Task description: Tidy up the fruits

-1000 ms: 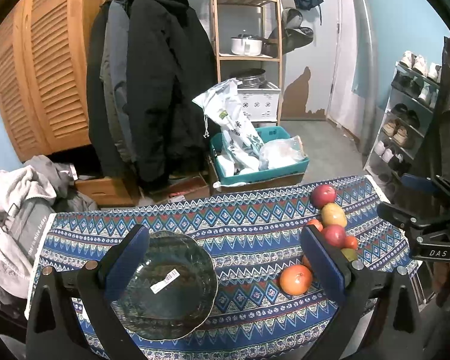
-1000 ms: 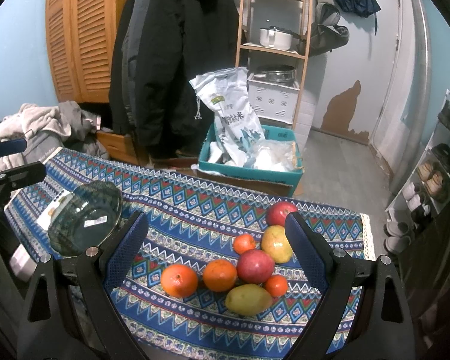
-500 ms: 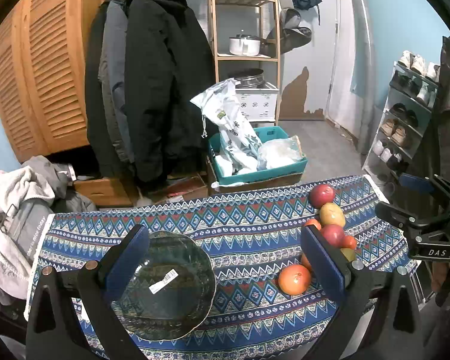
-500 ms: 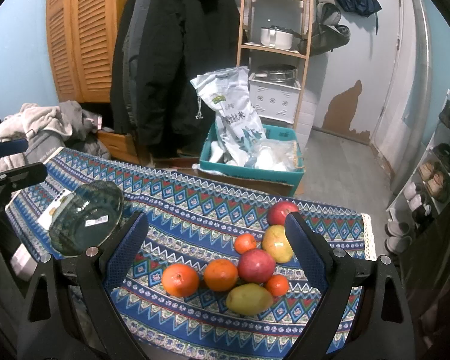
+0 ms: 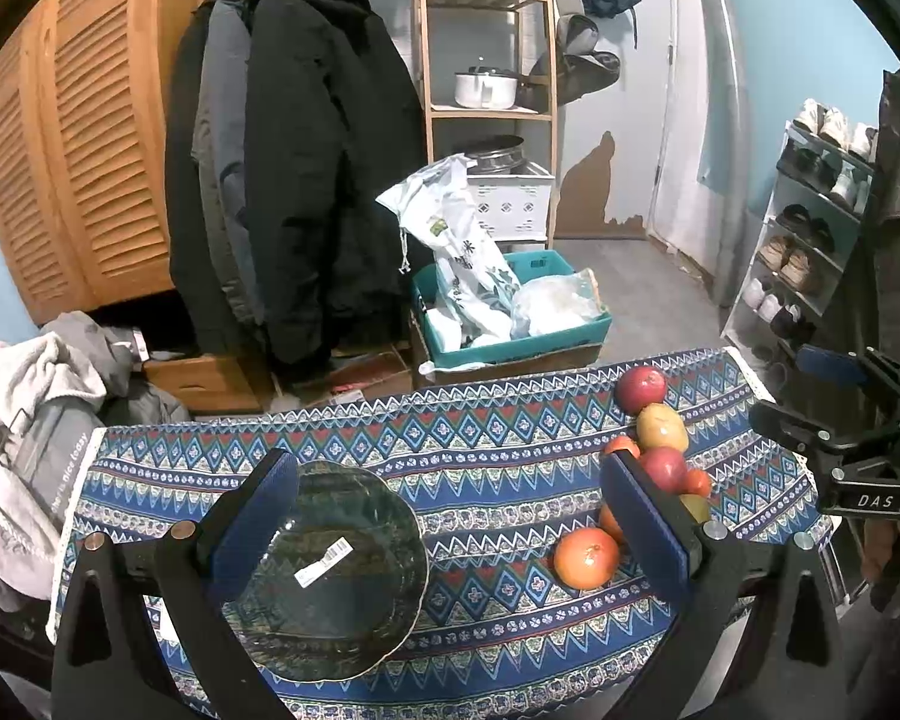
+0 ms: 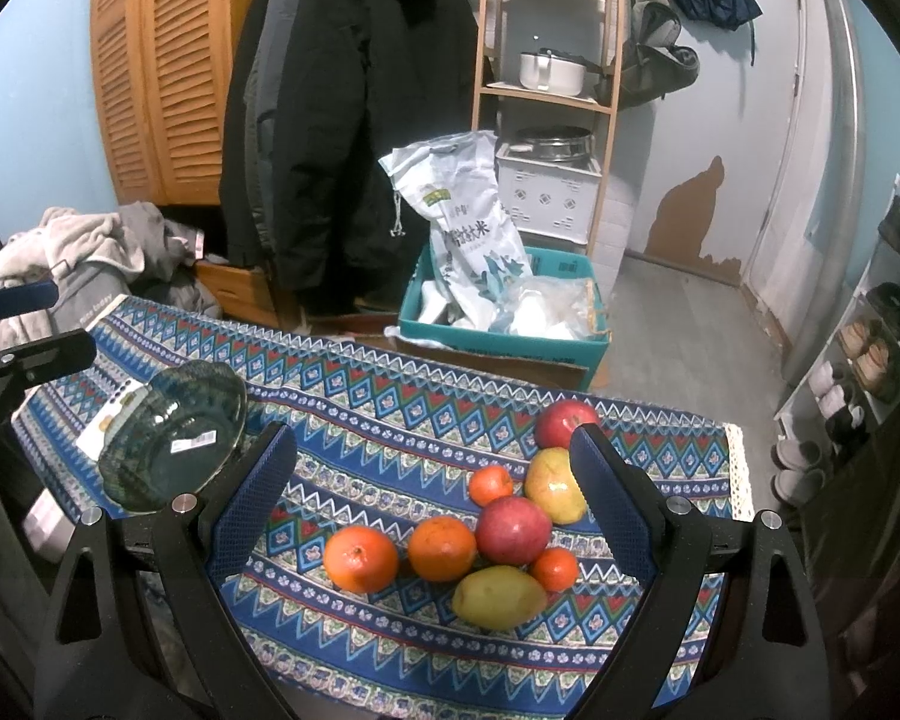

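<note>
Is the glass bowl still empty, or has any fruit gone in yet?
Empty. The bowl shows only a sticker inside, and all the fruit, like the nearest orange, still sits on the tablecloth.

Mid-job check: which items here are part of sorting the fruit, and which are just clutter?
Job items: glass bowl, empty; oranges; red apples; yellow-green fruits; left gripper and right gripper, both open.

Clutter: coats; rice sack; teal bin; clothes pile; shoe rack.
</note>
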